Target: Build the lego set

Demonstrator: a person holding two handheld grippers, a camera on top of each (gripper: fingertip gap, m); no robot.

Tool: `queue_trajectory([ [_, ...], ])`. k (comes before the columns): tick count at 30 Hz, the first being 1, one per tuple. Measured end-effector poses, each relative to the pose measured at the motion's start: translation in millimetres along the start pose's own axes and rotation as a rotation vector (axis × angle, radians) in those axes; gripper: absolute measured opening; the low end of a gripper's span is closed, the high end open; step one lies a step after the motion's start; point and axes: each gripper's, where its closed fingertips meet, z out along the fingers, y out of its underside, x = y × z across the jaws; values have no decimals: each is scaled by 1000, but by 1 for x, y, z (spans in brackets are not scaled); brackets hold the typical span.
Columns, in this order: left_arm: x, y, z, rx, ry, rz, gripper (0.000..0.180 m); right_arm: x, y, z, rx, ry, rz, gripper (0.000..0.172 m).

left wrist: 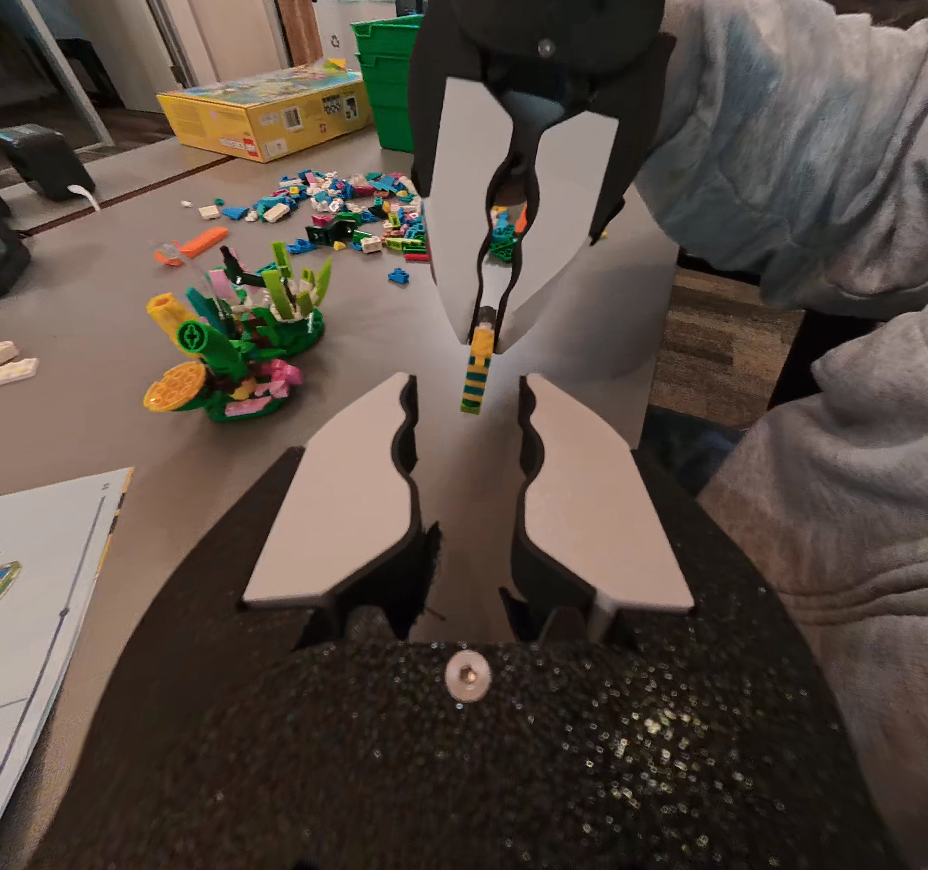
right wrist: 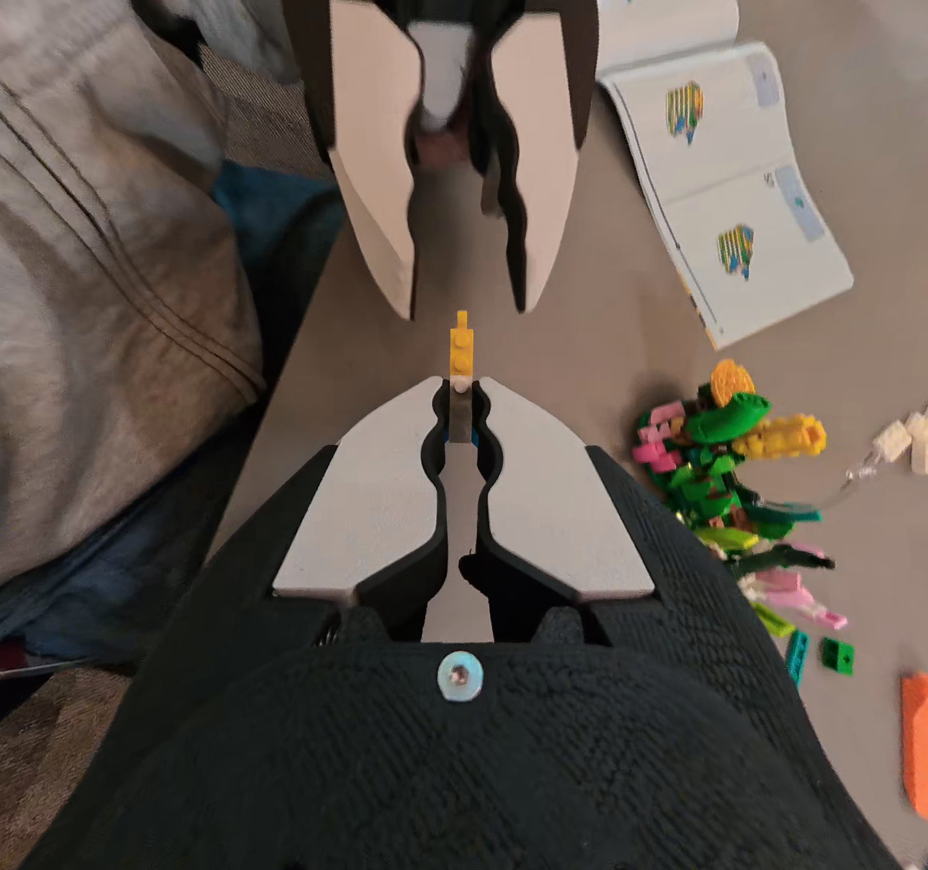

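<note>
Jaws of the right gripper [right wrist: 461, 386] were clamped on a striped yellow-and-teal brick stack [left wrist: 476, 374], holding it above the surface [left wrist: 376, 343], its free end between the left gripper [left wrist: 467, 384]'s wide-open, empty jaws.

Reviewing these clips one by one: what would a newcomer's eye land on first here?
The two tools facing tip to tip above the grey table: the right tool pinches a narrow yellow-and-teal striped brick stack, while the left tool stands open just short of it. Next comes the bright brick flower model at left in the left wrist view, with the loose brick pile behind.
</note>
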Motion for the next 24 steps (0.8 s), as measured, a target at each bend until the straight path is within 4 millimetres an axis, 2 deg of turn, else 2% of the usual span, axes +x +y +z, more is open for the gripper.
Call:
queue_trajectory([
  [1, 2, 1, 0, -7, 11, 9, 35, -2, -6, 0, 20, -7, -9, 7],
  [8, 11, 1, 1, -7, 45, 53, 22, -8, -29, -1, 100, -14, -41, 7],
  [12, 12, -1, -1, 11, 48, 80, 9, -10, -32, 0, 110, -20, -36, 7],
  [16, 9, -1, -2, 8, 27, 106, 8, -7, -34, 0, 121, 22, -5, 8],
  [19, 3, -1, -4, 18, -14, 115, 8, -2, -35, -11, 161, 99, 13, 28],
  [22, -2, -6, -7, 59, -40, 98, 8, 7, -28, -33, 221, 232, 44, 29],
  [24, -5, -8, -9, 80, -47, 71, 8, 14, -15, -50, 260, 348, 61, 29],
])
